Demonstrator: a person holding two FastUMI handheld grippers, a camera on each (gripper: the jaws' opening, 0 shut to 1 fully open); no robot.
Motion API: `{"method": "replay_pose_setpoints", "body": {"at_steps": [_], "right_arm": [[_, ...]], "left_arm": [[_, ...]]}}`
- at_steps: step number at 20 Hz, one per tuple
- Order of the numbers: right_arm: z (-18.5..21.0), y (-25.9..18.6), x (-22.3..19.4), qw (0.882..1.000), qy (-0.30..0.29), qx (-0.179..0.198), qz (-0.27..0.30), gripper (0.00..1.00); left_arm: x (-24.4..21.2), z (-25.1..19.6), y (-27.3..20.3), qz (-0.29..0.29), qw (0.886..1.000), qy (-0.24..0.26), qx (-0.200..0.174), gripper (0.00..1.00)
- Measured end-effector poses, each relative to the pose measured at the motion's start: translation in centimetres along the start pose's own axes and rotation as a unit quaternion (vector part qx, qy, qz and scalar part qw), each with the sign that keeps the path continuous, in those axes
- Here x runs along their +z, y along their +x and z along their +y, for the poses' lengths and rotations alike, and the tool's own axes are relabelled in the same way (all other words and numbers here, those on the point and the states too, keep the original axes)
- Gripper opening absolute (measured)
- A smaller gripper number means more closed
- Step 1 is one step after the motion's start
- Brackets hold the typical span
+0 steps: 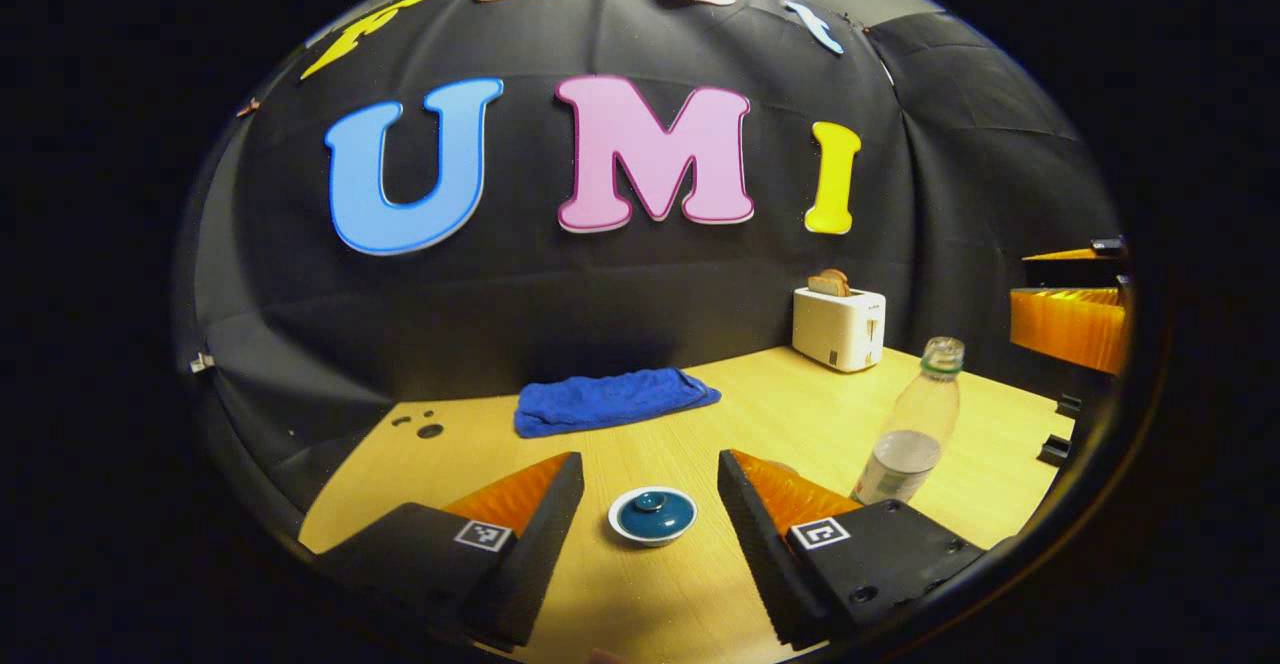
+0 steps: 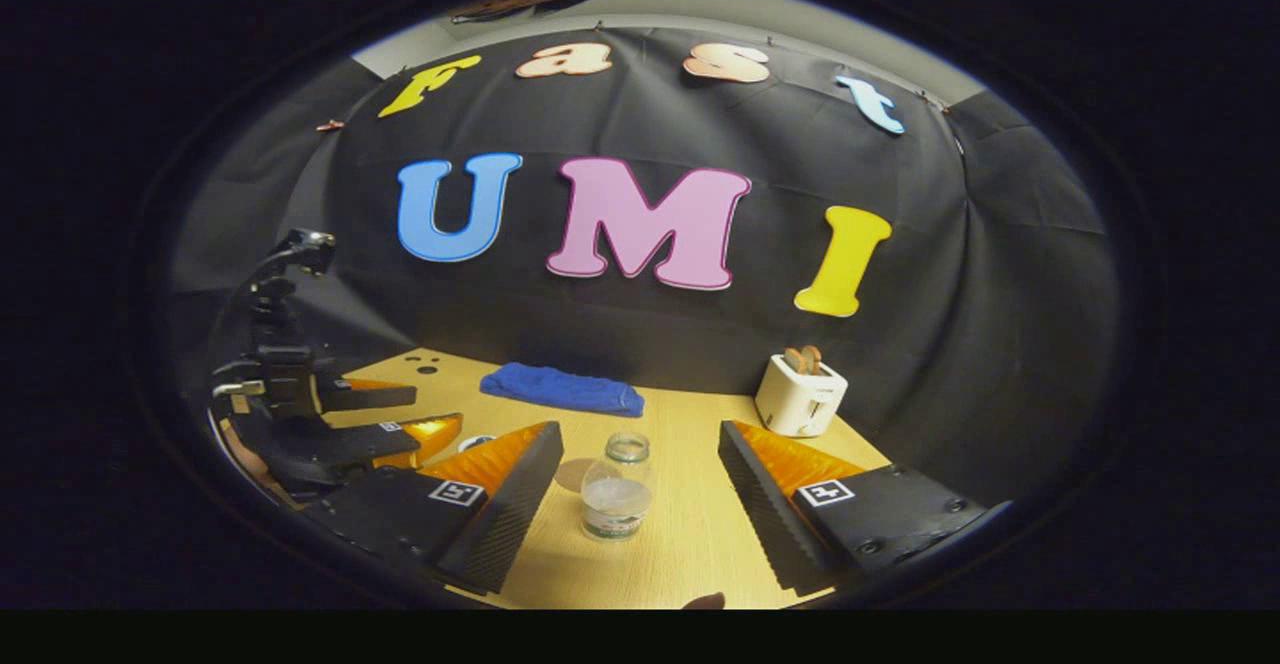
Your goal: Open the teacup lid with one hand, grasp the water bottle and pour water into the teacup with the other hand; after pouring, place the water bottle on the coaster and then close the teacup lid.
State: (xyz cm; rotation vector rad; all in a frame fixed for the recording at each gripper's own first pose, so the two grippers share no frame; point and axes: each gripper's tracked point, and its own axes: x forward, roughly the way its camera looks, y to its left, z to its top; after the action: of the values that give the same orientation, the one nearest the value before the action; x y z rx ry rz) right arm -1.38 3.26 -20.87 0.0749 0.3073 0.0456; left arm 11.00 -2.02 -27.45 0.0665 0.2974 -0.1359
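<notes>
The teacup sits on the bench with its round blue lid on top, and the lid has a small knob in the middle. In the left gripper view the cup lies between the two fingers of the left tongs, which are wide open and touch nothing. Near the cup, off to the right in that view, the water bottle stands upright with some water in the bottom and no cap that I can see. In the right gripper view the same bottle stands between the fingers of the right tongs, which are open too and apart from it. A flat round coaster lies just beside the bottle, partly hidden by one finger. Farther back a folded blue cloth lies by the wall, and a white toaster with bread in it stands well apart at the back right.
</notes>
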Motion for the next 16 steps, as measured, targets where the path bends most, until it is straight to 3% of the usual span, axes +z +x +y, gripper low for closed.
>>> {"method": "replay_pose_setpoints", "body": {"at_steps": [4,7,12,15,16], "right_arm": [[0.3,0.2,-2.5,1.0,0.002,-0.001,0.023,0.97],[0.7,0.5,-3.8,0.999,-0.001,0.001,0.036,0.98],[0.9,1.5,-4.4,0.999,-0.001,0.0,0.045,0.98],[1.1,2.0,-5.0,0.999,-0.002,0.002,0.05,0.97],[1.1,2.3,-5.2,0.999,-0.002,0.003,0.052,0.97]], "left_arm": [[-4.1,0.3,4.0,0.026,1.0,0.002,0.004,0.76],[-6.2,-0.3,6.4,0.038,0.999,0.003,-0.006,0.73],[-8.4,-0.6,8.8,0.057,0.998,0.01,-0.01,0.72],[-8.0,-1.0,9.4,0.048,0.999,0.009,-0.015,0.6],[-7.9,-1.0,9.4,0.047,0.999,0.01,-0.016,0.62]]}}
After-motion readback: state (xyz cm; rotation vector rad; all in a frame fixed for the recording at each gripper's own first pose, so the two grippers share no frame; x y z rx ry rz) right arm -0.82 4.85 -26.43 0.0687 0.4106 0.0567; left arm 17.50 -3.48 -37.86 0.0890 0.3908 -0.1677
